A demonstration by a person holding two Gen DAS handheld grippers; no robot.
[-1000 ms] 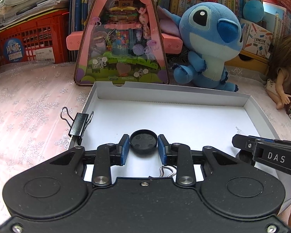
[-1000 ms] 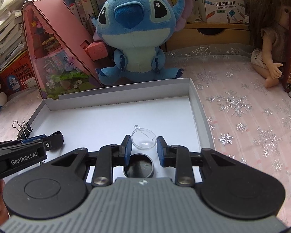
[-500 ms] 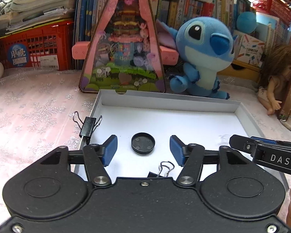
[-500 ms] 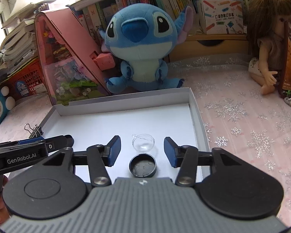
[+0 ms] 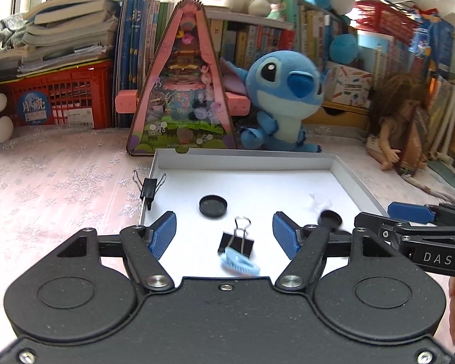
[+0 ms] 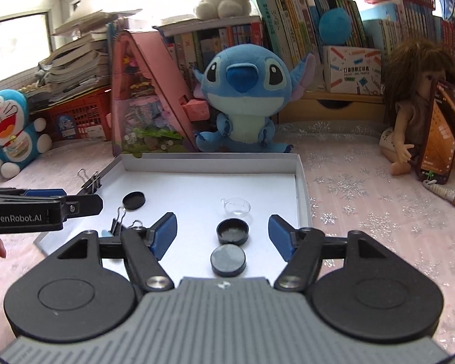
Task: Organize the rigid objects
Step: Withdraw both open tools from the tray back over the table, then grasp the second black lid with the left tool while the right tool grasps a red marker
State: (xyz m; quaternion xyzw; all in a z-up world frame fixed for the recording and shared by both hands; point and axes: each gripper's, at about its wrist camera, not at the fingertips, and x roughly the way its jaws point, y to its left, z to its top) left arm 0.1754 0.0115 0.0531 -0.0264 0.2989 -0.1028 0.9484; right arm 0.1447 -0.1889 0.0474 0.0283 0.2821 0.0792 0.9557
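A white shallow box (image 5: 242, 159) (image 6: 300, 179) lies on the table. Inside it are a black round cap (image 5: 213, 206) (image 6: 133, 200), a black binder clip (image 5: 237, 241) (image 6: 118, 223), a small light-blue piece (image 5: 239, 263), a clear half-sphere (image 6: 236, 206) (image 5: 320, 201), another black cap (image 6: 232, 231) and a grey-black disc (image 6: 228, 260). My left gripper (image 5: 224, 235) is open and empty above the box's near edge. My right gripper (image 6: 223, 235) is open and empty, with the cap and disc lying between its fingers below.
A second binder clip (image 5: 148, 186) (image 6: 91, 180) is clipped on the box's left wall. A pink toy house (image 5: 182, 91), a blue plush (image 5: 285, 91) and a doll (image 5: 391, 127) stand behind the box. Books and a red basket (image 5: 60, 91) line the back.
Both grippers opened, let go of the black cap and the clear half-sphere, and drew back and up. More of the box's contents now shows.
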